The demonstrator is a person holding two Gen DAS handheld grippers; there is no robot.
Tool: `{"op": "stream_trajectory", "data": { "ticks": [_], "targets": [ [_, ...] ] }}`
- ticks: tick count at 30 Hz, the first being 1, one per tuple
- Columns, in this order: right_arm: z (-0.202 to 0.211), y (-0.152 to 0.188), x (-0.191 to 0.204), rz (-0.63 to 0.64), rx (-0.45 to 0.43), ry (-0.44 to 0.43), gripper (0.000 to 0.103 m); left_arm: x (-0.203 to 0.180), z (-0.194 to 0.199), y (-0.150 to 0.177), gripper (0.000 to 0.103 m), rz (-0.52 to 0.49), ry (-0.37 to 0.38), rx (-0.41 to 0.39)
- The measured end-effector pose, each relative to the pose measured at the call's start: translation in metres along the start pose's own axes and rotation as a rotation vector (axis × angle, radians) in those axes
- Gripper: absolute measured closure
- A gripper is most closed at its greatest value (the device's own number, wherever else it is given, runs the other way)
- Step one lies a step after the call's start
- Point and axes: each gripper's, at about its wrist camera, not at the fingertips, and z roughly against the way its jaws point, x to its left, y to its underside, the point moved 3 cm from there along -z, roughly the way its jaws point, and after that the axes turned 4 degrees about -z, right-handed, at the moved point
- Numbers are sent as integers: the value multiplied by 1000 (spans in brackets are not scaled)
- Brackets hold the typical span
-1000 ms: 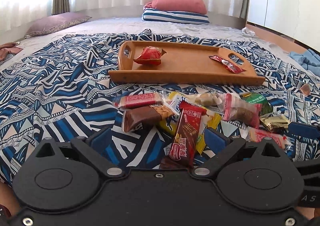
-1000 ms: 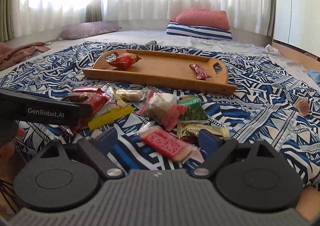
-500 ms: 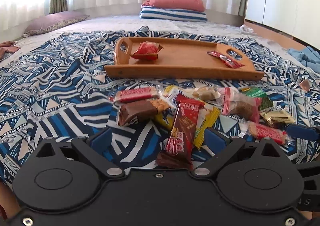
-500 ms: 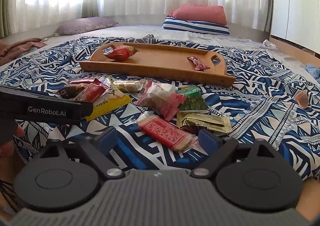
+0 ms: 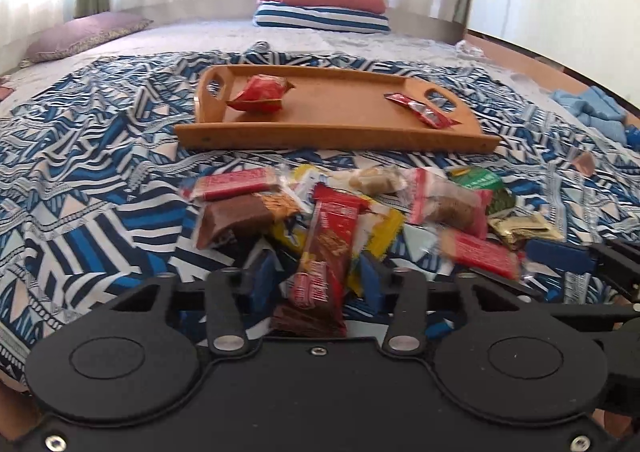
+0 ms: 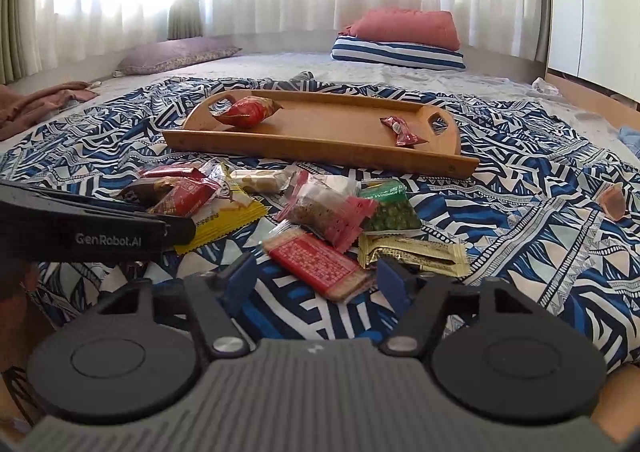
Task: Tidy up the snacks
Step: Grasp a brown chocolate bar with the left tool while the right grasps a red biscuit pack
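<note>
On the bed: patterned blanket (image 5: pixel 100 188) under everything.
Tray (image 5: pixel 332 132): beyond the snack pile, holding a red bag (image 5: pixel 262 94) and a small red packet (image 5: pixel 422 110).
Left gripper (image 5: pixel 318 272): fingers closing around the red bar (image 5: pixel 326 248); firm contact unclear.
Right gripper (image 6: pixel 316 276): spread apart, straddling the red cracker pack (image 6: pixel 316 264).
</note>
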Motion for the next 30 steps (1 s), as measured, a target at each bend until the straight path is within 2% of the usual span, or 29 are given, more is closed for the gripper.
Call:
{"op": "stream_trajectory", "data": {
  "ticks": [2,6,10,14,15,21,22,23,24,27,30],
  "targets": [
    [2,1,2,3,8,-31,34,-2,1,0,76,-1,19,5],
    [3,-1,7,51,-7,-31,34,-3,2,-1,76,3,17,6],
    [-2,-8,3,35,-6,-38,34,-2,2,-1,74,10,11,6],
    [-12,-11,0,25,17,-60,49,-3,1,-2,71,5,6,9],
    [-13,-12,1,29,22,-68,49,-3,1,-2,70,8,6,10],
    [-22,-13,5,97,32,-87,49,-2,-3,-4,67,21,5,16],
    [-24,-13,4,98,38,-93,46,-3,-4,-5,68,20,7,17],
    [-26,-13,4,95,44,-102,40,-3,-4,-5,69,19,10,18],
    [-26,-14,3,90,49,-111,40,-4,-4,-5,74,17,16,18],
    [-28,-15,3,103,51,-122,40,-6,-3,-6,80,13,11,16],
    [-31,-16,4,123,48,-123,38,-7,-2,-6,80,1,9,14]
  ]
}}
